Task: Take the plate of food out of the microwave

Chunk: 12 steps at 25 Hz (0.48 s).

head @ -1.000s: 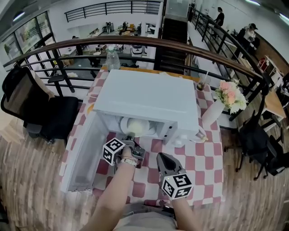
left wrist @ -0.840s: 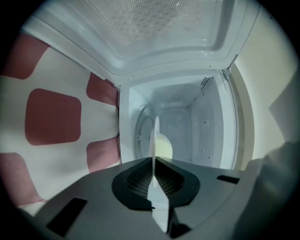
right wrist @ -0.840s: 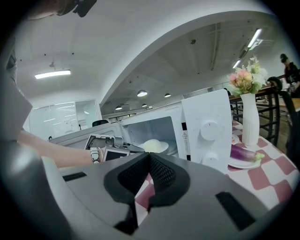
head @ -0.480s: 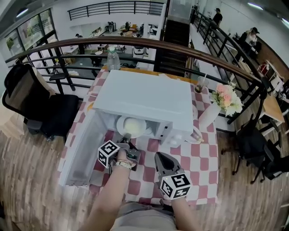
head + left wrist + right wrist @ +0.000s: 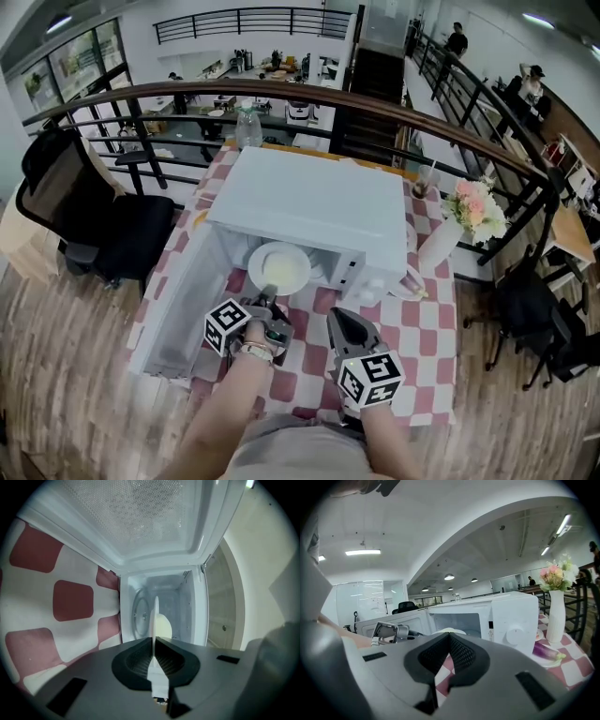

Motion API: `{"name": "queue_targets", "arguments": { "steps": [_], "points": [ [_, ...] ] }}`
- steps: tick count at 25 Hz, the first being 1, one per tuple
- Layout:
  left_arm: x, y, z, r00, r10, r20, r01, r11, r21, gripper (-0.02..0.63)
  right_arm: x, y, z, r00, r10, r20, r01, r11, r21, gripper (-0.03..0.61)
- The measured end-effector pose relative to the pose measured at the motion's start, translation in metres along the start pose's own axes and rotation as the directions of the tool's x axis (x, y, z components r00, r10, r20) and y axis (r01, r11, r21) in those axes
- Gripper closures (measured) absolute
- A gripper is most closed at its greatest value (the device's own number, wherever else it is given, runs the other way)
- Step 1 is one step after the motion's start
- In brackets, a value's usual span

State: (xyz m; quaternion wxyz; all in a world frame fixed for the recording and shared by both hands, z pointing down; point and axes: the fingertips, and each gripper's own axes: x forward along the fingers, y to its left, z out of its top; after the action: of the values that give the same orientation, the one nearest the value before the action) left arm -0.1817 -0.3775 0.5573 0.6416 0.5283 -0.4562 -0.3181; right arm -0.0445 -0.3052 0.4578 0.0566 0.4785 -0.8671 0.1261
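Red-and-white checked tabletop (image 5: 422, 328), set against a curved railing (image 5: 281, 89). Beside it, at the left of the head view, a black office chair (image 5: 94, 216).

At the middle of the tabletop, a white microwave (image 5: 309, 202), with its door (image 5: 183, 300) swung wide open to the left. To its right, a white vase (image 5: 436, 239) of pink and white flowers (image 5: 473, 206). Behind it, a clear water bottle (image 5: 248, 127).

Left gripper (image 5: 265, 302) at the open mouth of the microwave, pointing in. Jaws clamped on the near rim of a white plate (image 5: 279, 267), seen edge-on between the pads in the left gripper view. Holds the plate at the front of the cavity, its near part past the opening. Behind it, the glass turntable (image 5: 139, 618). Hard to say from these views whether the plate's underside is clear of the turntable.

Right gripper (image 5: 339, 323) just to the right of the left one, above the cloth in front of the microwave, apart from the plate. Jaws together, nothing between them.

Near the foot of the vase, a saucer (image 5: 412, 281). On the held plate, a pale mound of food (image 5: 163, 626). On the saucer, what looks like a small purple aubergine (image 5: 544, 651).
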Motion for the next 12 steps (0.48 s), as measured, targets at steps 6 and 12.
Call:
{"name": "queue_targets", "arguments": {
  "steps": [6, 12],
  "points": [
    [-0.009, -0.009, -0.012, 0.999, -0.039, -0.002, 0.039, 0.999, 0.012, 0.597, -0.002, -0.002, 0.005, 1.0, -0.005, 0.016, 0.005, 1.0, -0.009, 0.554],
    [-0.025, -0.017, -0.022, 0.998, -0.067, 0.004, 0.067, 0.998, 0.022, 0.597, -0.001, -0.002, 0.008, 0.999, -0.007, 0.046, 0.006, 1.0, 0.013, 0.554]
  ]
}}
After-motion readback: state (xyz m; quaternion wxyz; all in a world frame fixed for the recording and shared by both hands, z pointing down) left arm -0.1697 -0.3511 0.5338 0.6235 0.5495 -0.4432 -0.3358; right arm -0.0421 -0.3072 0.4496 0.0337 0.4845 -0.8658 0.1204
